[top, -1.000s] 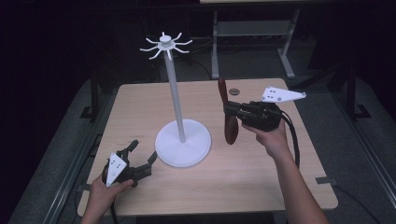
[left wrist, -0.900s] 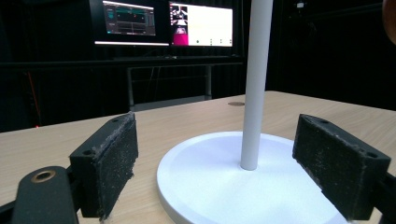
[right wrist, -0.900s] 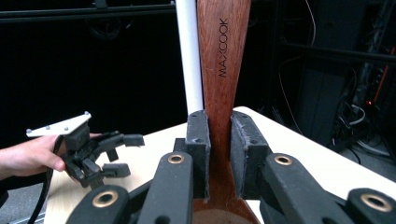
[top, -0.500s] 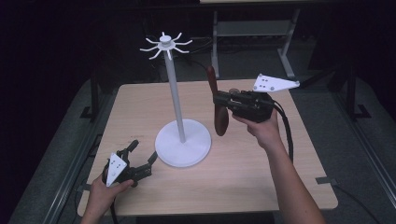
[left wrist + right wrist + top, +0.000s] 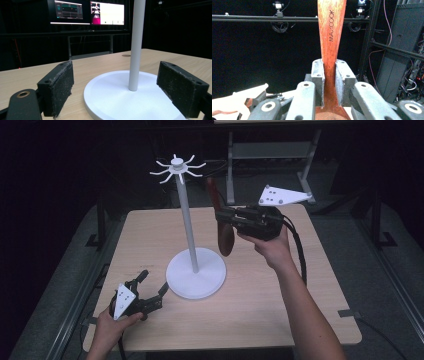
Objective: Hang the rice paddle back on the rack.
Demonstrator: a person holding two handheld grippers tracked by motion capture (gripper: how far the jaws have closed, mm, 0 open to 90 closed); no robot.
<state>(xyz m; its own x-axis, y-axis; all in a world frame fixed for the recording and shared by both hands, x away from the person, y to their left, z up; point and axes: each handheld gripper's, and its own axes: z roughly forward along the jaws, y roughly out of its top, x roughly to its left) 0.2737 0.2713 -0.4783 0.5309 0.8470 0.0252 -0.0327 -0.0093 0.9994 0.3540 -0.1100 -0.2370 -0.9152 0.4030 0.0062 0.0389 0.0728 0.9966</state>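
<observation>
Hanging from the right gripper (image 5: 223, 217), a reddish wooden spoon (image 5: 225, 237) is clear of the worktop (image 5: 280, 290), held upright with its bowl pointing down and its handle end rising toward the crown of hooks (image 5: 176, 168) at the top of the white stand (image 5: 187, 227). The right gripper's view shows the jaws closed firmly on the spoon's narrow neck, the handle (image 5: 331, 27) with its stamped lettering running straight up between them. Relative to the stand, the spoon sits just to its right, near the pole but apart from it, with the handle tip slightly below and to the right of the hook crown. The step in hand looks like the carry toward a hook, so the hanging itself is not yet done. Next, I judge, the spoon must be brought up to the crown so that the handle end meets one of the curved prongs; whether the handle has a hole for this cannot be told from these pictures. The approach calls for care, since a knock against the thin pole could rock the stand. The left gripper (image 5: 150, 292) rests on the worktop at the front left of the stand's round base (image 5: 120, 100), its jaws wide open on either side of the base edge, gripping nothing, well placed to steady it if needed.
</observation>
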